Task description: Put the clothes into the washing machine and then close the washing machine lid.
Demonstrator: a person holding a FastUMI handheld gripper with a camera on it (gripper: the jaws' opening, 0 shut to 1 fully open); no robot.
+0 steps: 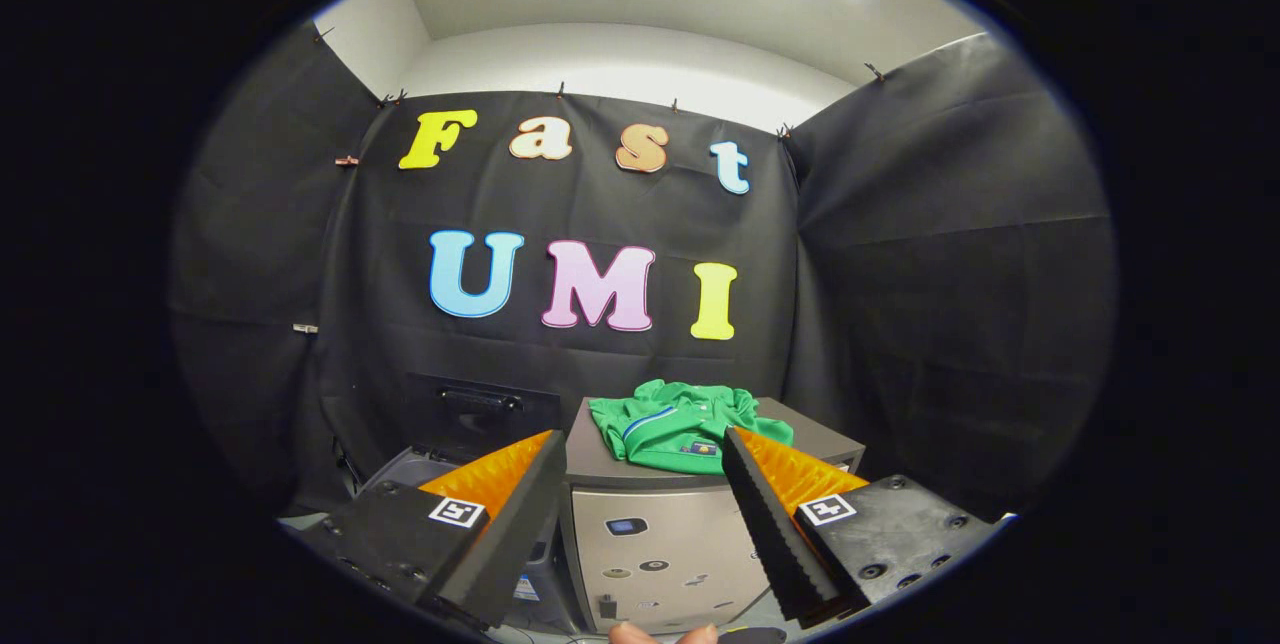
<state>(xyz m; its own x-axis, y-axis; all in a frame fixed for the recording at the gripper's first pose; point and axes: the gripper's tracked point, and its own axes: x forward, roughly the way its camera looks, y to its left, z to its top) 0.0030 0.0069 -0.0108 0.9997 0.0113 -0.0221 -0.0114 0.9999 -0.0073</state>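
A crumpled green shirt (678, 424) with a blue-and-white stripe lies on top of a grey cabinet (660, 544), just beyond my fingertips. My gripper (642, 438) is open, its two fingers spread wide on either side of the cabinet's front, with nothing between them. To the left of the cabinet, partly hidden behind my left finger, stands the washing machine (400, 472). Its dark lid (482, 411) is raised upright against the black cloth wall. The drum opening is hidden from me.
The cabinet's front face carries a few small stickers and a small dark panel. Black cloth walls close in the booth behind and on both sides. A person's fingertips (662, 634) show at the very bottom, below the cabinet.
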